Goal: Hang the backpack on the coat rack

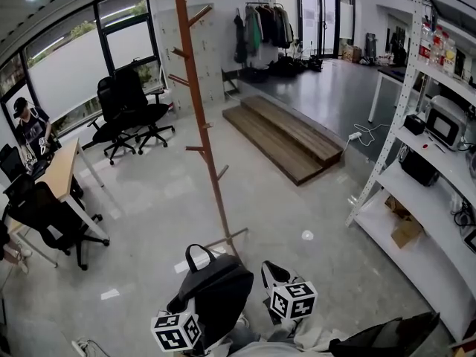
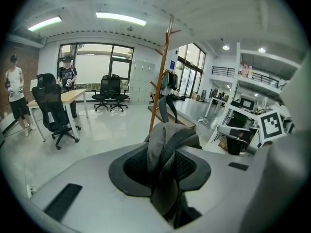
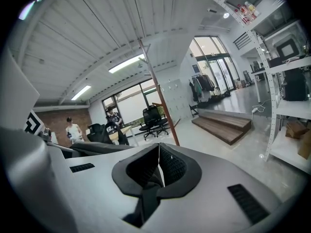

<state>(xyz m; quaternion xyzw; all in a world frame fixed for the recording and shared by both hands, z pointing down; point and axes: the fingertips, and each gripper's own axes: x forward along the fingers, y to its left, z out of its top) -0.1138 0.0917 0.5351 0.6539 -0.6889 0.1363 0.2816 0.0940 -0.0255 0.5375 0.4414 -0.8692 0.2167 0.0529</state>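
Left gripper view shows the left gripper (image 2: 164, 173) closed on a grey mesh strap (image 2: 160, 142), which is bunched and folded between the pads. In the right gripper view the right gripper (image 3: 158, 171) has its pads pressed together. Only a thin pale edge shows between them, and a dark band trails down from them. The head view shows a second strap (image 1: 269, 272) looping up to that gripper, so I judge it is pinching that one.

The backpack (image 1: 219, 294) is black and hangs between the two grippers, low and just in front of the person. It is clear of the floor as far as I can tell. Its top handle (image 1: 199, 253) stands up in an arch with nothing holding it.

The bag should handle as soft fabric that sags and swings under the straps. Its weight is hard to judge, though the body looks fairly filled out. The padded mesh crushes under the pads, so it should hold well, but a thin strap could slide.

That stiff handle looks like the best loop to put over a peg. A strap held open between both grippers is the alternative.

Just beyond the bag stands the wooden coat rack (image 1: 199, 117), its foot near the bag. Its pegs (image 1: 195, 149) angle upward, and most are well above the bag.
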